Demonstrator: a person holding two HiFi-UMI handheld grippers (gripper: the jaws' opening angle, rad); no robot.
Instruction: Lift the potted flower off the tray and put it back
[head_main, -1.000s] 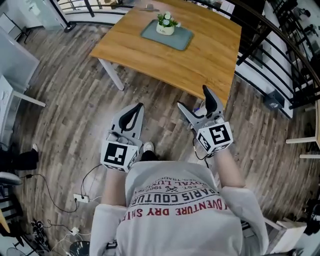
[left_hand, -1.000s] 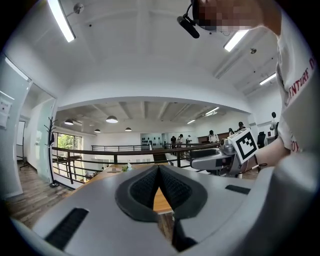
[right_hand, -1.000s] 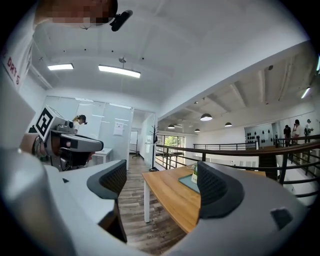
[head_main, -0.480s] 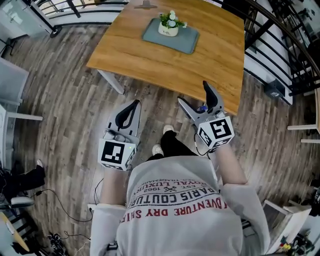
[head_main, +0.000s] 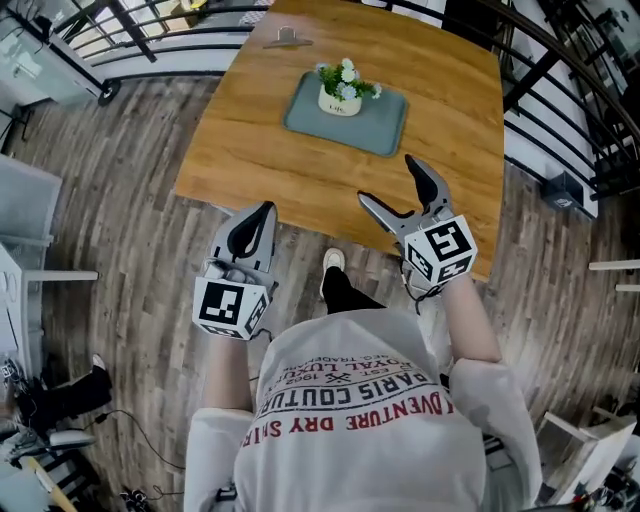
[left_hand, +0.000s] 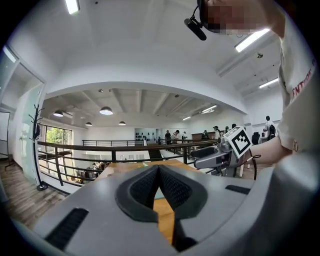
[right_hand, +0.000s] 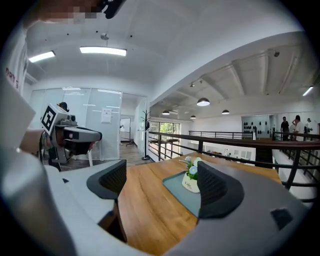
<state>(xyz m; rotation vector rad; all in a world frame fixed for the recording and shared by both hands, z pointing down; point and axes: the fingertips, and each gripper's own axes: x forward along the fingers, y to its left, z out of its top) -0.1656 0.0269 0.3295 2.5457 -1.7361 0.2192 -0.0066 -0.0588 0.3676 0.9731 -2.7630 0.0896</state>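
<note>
A small white pot with green leaves and pale flowers, the potted flower (head_main: 345, 90) (right_hand: 190, 178), stands on a grey-green tray (head_main: 375, 128) (right_hand: 176, 191) on the wooden table (head_main: 290, 170). My right gripper (head_main: 392, 183) is open over the table's near edge, short of the tray, with nothing between its jaws; the pot shows ahead of them in the right gripper view. My left gripper (head_main: 253, 224) is shut and empty, just off the table's front edge, to the tray's left.
A small metal clip-like object (head_main: 285, 39) lies at the table's far edge. Black railings (head_main: 560, 110) run along the right and far sides. Wood-plank floor (head_main: 120, 230) surrounds the table; a person's shoe (head_main: 333, 268) shows below its edge.
The view has closed in on the table. My right gripper now reaches over the table's front edge; the left gripper has come up to that edge. The pot has not moved on the tray.
</note>
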